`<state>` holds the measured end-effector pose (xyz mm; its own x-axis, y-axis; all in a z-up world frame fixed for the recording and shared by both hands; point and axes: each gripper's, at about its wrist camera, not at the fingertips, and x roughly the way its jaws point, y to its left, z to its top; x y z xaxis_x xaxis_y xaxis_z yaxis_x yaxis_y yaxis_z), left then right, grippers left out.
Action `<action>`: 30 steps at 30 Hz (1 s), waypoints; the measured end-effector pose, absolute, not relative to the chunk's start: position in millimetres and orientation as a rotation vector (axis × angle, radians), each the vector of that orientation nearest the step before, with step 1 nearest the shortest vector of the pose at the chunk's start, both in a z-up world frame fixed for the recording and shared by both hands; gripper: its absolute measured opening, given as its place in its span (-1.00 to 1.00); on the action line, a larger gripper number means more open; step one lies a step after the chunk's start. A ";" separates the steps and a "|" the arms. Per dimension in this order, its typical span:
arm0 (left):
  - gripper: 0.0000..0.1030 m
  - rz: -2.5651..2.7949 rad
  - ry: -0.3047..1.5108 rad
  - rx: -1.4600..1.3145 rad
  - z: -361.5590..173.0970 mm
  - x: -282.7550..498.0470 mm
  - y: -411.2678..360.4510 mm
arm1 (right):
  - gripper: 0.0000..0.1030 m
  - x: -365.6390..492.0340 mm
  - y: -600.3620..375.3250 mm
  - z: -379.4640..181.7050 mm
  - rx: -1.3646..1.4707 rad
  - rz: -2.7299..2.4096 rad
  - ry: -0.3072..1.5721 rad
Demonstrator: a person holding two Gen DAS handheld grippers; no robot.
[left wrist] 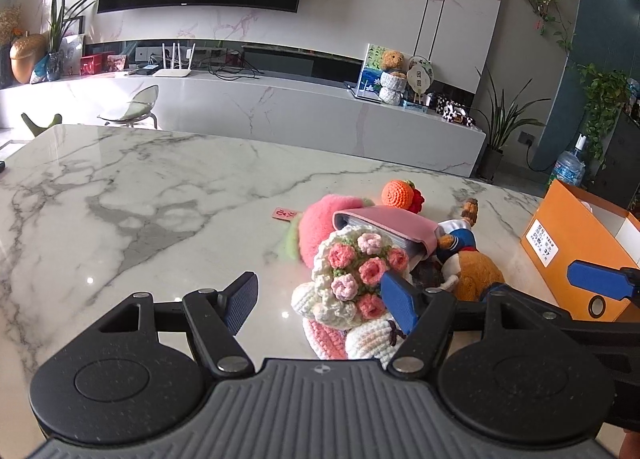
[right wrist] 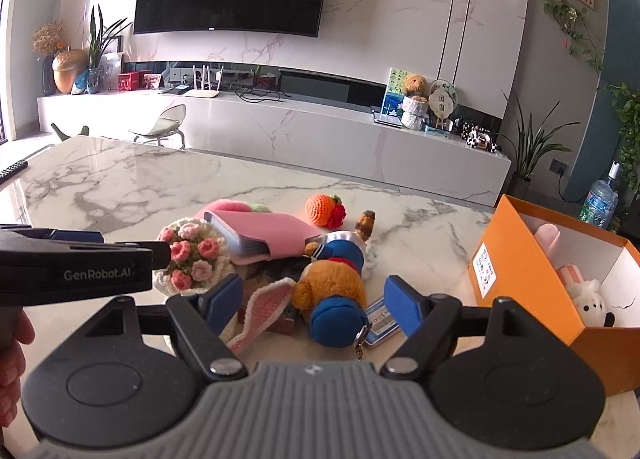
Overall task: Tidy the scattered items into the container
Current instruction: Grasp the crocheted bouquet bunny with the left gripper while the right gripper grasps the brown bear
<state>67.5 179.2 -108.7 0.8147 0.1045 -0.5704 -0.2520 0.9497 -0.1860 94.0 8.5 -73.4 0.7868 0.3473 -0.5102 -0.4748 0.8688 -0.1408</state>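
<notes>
A pile of toys lies on the marble table [left wrist: 120, 187]: a crochet flower bouquet [left wrist: 356, 271] [right wrist: 192, 255], a pink album [left wrist: 388, 227] [right wrist: 264, 235], a pink plush [left wrist: 320, 219], an orange crochet fruit [left wrist: 398, 192] [right wrist: 322, 209] and a brown sailor doll [left wrist: 468, 259] [right wrist: 332, 283]. An orange box [left wrist: 576, 247] [right wrist: 520, 279] stands at the right with plush toys inside. My left gripper [left wrist: 320, 299] is open, just in front of the bouquet. My right gripper [right wrist: 314, 301] is open around the doll's blue cap [right wrist: 336, 319]. The left gripper's side also shows in the right wrist view [right wrist: 80, 263].
A crochet rabbit ear [right wrist: 264, 307] and a small blue card [right wrist: 382, 319] lie under the doll. A remote [right wrist: 12, 171] lies at the table's far left edge. A white cabinet [right wrist: 280, 127] and a television stand behind the table.
</notes>
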 end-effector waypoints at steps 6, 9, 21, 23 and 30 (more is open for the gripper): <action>0.75 0.181 0.605 -0.325 -127.1 81.0 182.0 | 0.52 118.5 10.0 -89.8 -0.271 0.429 0.532; 0.78 0.165 0.603 -0.395 -132.9 83.8 187.7 | 0.51 131.3 6.4 -95.8 -0.250 0.421 0.558; 0.84 0.094 0.623 -0.545 -154.1 94.5 191.8 | 0.35 171.4 10.1 -121.8 -0.201 0.455 0.659; 0.84 0.097 0.619 -0.542 -155.2 95.5 189.8 | 0.32 173.7 11.8 -125.2 -0.203 0.458 0.670; 0.74 0.094 0.628 -0.551 -154.1 95.9 186.8 | 0.08 173.0 16.3 -126.4 -0.233 0.454 0.666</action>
<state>95.9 186.8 -154.1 0.8102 -0.0792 -0.5808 -0.2467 0.8528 -0.4603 173.0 16.3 -126.4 0.6939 0.3294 -0.6403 -0.4757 0.8773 -0.0641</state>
